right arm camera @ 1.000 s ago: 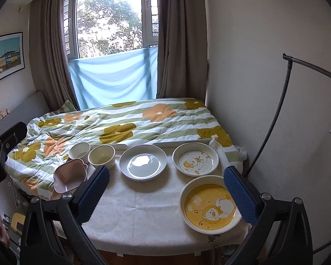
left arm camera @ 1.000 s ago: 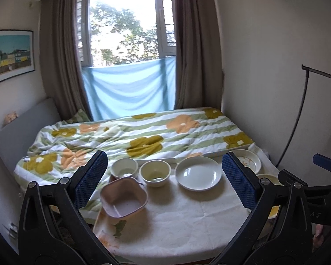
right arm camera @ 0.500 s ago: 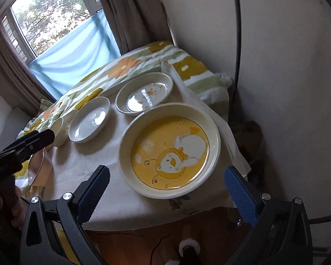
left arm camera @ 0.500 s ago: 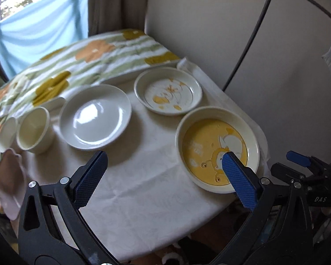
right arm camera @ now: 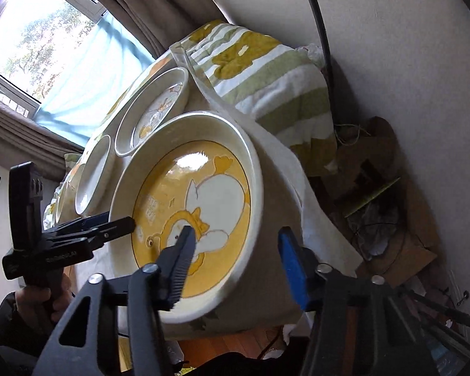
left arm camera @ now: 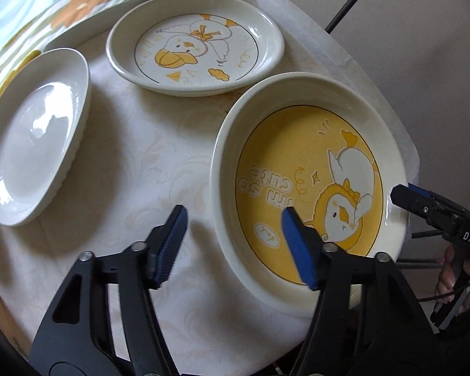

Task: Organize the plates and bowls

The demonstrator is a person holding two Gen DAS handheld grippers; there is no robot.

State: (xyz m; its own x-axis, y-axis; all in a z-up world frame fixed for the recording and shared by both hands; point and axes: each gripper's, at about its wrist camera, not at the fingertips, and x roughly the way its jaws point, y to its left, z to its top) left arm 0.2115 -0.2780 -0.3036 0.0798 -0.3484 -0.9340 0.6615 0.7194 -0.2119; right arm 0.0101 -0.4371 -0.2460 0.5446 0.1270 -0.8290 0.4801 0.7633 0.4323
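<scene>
A large cream plate with a yellow duck picture (left arm camera: 313,163) (right arm camera: 210,194) sits at the near right of the cloth-covered table (left arm camera: 134,163). My left gripper (left arm camera: 235,244) straddles its left rim, one finger outside and one over the yellow; its jaws are closing with gaps still showing. My right gripper (right arm camera: 238,263) straddles the opposite rim the same way, also closing and not pressing. Each gripper shows in the other's view at the plate's edge: the right gripper (left arm camera: 401,194) and the left gripper (right arm camera: 122,221). Behind lie a smaller duck plate (left arm camera: 194,47) and a plain white plate (left arm camera: 34,134).
A bed with a flowered striped quilt (right arm camera: 266,72) runs along the table's far side. A thin black pole (right arm camera: 316,31) stands by the wall. Cardboard and cables (right arm camera: 376,172) clutter the floor to the right of the table.
Both grippers have dropped from looking across the room to pointing down at the yellow duck plate. Their jaws have narrowed from wide open and now straddle its opposite rims.
</scene>
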